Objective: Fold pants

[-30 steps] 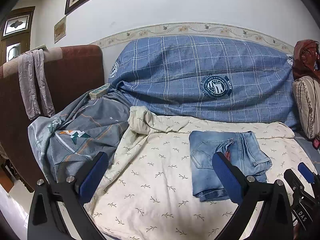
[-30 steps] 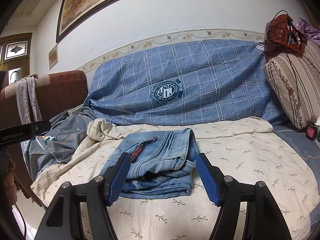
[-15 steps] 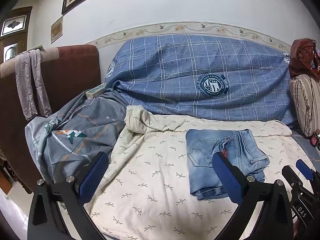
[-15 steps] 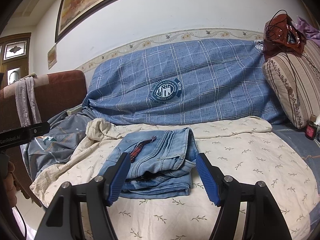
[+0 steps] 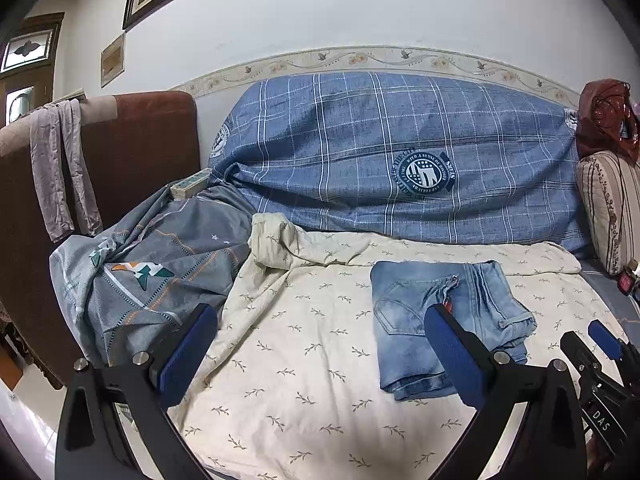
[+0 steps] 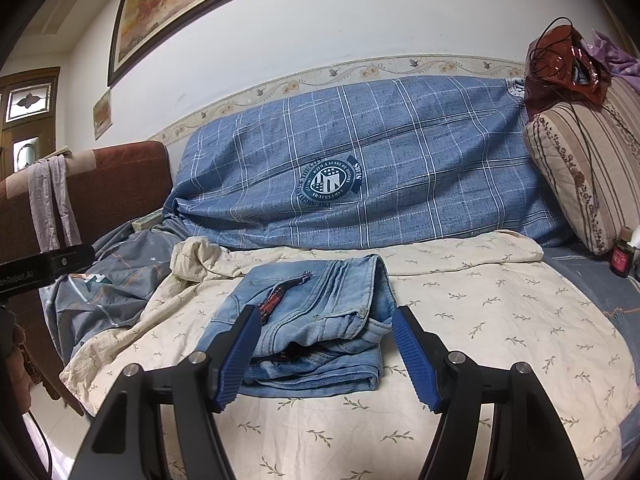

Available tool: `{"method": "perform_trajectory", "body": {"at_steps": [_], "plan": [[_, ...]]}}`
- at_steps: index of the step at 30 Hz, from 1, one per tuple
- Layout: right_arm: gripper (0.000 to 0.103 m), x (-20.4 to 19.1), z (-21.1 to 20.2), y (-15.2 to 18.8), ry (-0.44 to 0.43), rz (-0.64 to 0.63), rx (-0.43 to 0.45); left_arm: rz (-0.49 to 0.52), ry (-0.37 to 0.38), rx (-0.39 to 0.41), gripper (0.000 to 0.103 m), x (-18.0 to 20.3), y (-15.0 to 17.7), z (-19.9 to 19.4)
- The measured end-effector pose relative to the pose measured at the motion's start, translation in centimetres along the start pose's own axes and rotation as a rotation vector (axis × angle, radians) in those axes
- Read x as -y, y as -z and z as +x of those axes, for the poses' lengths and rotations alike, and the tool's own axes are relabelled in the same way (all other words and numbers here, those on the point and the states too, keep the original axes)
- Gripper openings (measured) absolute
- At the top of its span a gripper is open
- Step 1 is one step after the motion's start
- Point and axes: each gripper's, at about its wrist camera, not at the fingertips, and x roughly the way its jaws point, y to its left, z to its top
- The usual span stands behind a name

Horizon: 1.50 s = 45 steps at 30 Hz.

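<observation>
Folded jeans (image 6: 320, 320) on cream sheet (image 6: 500, 320), right gripper (image 6: 324, 354) open, empty

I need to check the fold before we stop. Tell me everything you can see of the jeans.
The jeans are light blue, faded denim, folded into a compact stack of layers with a back pocket and seams on top and a small red tag showing. They lie flat on the cream leaf-print sheet. Neither gripper touches them.

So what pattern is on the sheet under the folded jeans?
Cream sheet with small olive leaf sprigs; the right wrist view shows it best.
</observation>
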Motion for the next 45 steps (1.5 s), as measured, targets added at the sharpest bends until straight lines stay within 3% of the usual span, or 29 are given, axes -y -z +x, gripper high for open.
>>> {"method": "perform_trajectory", "body": {"at_steps": [45], "plan": [[0.071,-1.1,0.2,0.3,-0.014,-0.033,-0.008,-0.026,-0.012,-0.06,0.103,-1.0,1.3,1.7]]}}
